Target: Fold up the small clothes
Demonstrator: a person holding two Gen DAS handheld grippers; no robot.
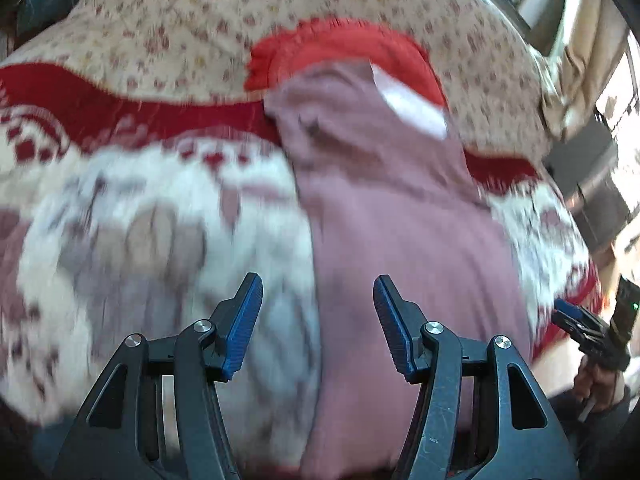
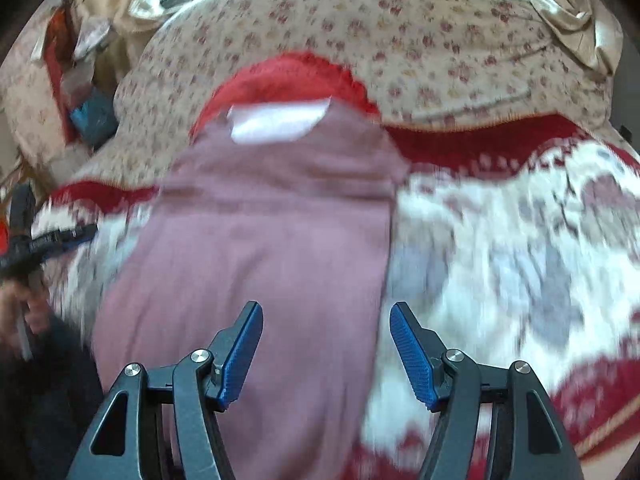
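Note:
A small mauve-pink garment point(image 1: 400, 240) lies flat and lengthwise on a red-and-white patterned blanket point(image 1: 140, 220), with a white label point(image 1: 412, 108) near its far end. A red knitted piece point(image 1: 340, 48) lies beyond it. My left gripper point(image 1: 318, 292) is open and empty above the garment's left edge. In the right wrist view the garment point(image 2: 272, 240) and label point(image 2: 276, 120) show again, and my right gripper point(image 2: 326, 318) is open and empty over the garment's near right edge. Each gripper shows at the side of the other's view, the right gripper point(image 1: 568, 316) and the left gripper point(image 2: 60, 236). Both views are motion-blurred.
A beige flowered bedspread point(image 2: 400, 20) covers the bed beyond the blanket point(image 2: 500, 248). Cream cloth point(image 2: 580, 4) is bunched at the far right corner. Clutter and a blue bag point(image 2: 92, 116) sit off the bed's left side. A window and furniture point(image 1: 600, 152) lie right of the bed.

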